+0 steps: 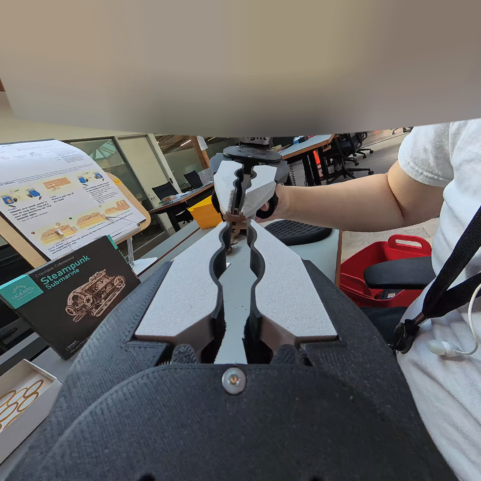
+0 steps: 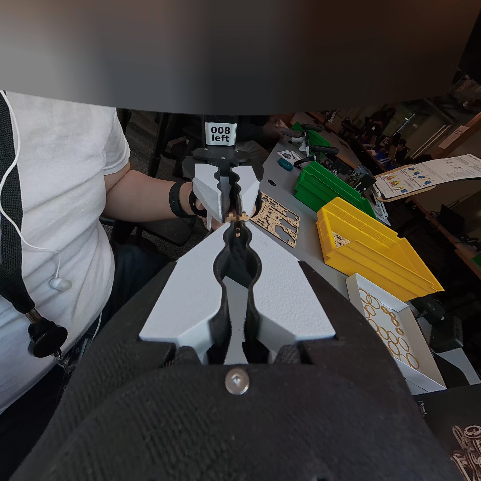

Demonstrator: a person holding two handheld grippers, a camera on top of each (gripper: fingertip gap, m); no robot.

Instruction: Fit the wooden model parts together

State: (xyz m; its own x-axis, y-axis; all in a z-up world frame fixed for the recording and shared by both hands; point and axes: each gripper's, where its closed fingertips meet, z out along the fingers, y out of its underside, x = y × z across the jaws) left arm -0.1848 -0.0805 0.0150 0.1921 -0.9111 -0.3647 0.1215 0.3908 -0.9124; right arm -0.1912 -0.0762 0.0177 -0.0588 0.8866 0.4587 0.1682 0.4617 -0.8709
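We count two grippers meeting tip to tip above the grey table (image 2: 307,229), each with two white, wavy-edged fingers. Our left gripper (image 1: 238,229) and right gripper (image 2: 237,229) each pinch a small wooden part (image 1: 235,217) (thin, laser-cut, notched), the two pieces touching between the tips. Beside that meeting point on the table lie one punched plywood sheet (image 2: 277,225), one yellow bin (image 2: 369,250) and a stack of green bins (image 2: 328,184).

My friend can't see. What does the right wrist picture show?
Two grippers meet tip to tip, the right gripper and the left gripper, pinching small wooden model parts between them. Beside them on the grey table sit a yellow bin and a cut-out wooden sheet.
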